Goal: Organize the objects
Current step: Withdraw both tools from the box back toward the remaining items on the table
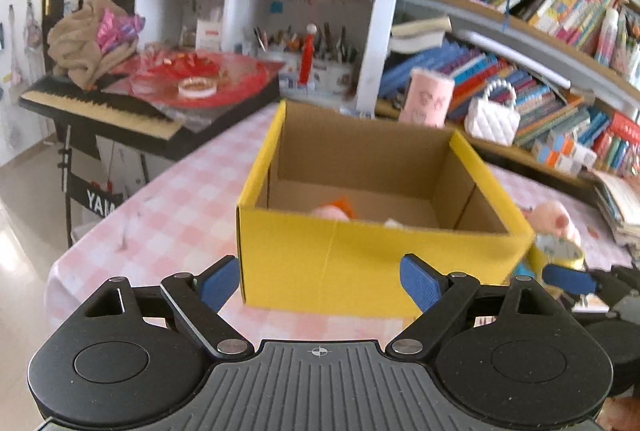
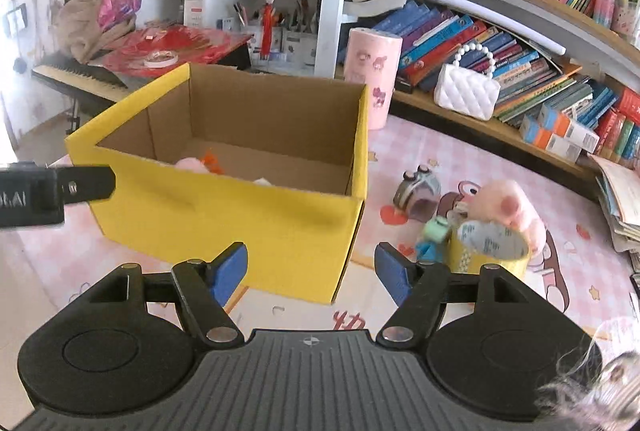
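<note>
Box (image 2: pixel 224 207) sits mid-table, pink toy (image 2: pixel 192 163) inside; tape roll (image 2: pixel 490 245) and plush (image 2: pixel 510 207) wait toward the table's right edge; both grippers (image 1: pixel 320 281) (image 2: pixel 310 277) gape empty; roll risks rolling if nudged.

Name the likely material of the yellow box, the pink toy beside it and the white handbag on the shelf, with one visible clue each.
Yellow box: cardboard, matte yellow outside, plain brown inside with folded flaps.
Pink toy: probably plush fabric; its outline is soft and fuzzy.
White handbag: apparently quilted faux leather with a slight sheen; its handle looks like pearl-style beads.
</note>
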The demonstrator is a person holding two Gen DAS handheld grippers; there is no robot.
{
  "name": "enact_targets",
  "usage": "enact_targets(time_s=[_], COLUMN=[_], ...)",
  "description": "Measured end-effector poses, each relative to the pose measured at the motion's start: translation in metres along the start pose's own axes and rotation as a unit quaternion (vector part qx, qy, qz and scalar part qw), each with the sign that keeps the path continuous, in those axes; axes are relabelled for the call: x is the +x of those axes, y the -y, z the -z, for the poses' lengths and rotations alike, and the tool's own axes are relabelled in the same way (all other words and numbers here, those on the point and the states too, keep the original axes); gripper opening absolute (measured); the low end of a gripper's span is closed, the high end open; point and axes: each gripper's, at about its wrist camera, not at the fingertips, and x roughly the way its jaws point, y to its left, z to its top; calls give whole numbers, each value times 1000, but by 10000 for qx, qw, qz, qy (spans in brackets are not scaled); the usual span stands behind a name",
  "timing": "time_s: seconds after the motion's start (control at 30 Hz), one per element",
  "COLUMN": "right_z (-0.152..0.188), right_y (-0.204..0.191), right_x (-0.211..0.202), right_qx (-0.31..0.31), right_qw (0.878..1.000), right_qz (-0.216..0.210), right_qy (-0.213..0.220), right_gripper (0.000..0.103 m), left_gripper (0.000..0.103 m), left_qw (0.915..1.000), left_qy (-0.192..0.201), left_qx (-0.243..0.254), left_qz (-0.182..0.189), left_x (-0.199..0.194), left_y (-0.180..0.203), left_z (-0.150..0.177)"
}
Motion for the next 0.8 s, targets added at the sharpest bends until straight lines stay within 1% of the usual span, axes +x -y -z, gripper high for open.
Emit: enact_targets(time_s=[0.1,0.23,0.4,0.67,0.8], right_z=[6,11,16,25,27], right_y=[-4,-6,-8,-13,-14], right_x=[-4,-7,-12,-14,-19], right_qx=[48,176,319,443,454], right_qw=[10000,9998,9993,9983,9982], right_qz=[17,33,77,99,159], right_qy=[-27,-118,-162,-354,-354], right_gripper=[69,69,70,70,78], left_gripper=[89,89,89,89,89], left_qw=[9999,9997,9994,9984,9980], left_qy=[-114,-128,-194,-455,-468], left_qx=[107,209,252,261,328], left_qz=[56,84,97,214,275], left_x=[-3,-9,-13,-12,-16], left_y=[-1,-3,-7,-14,-13], left_z=[6,12,16,25,27])
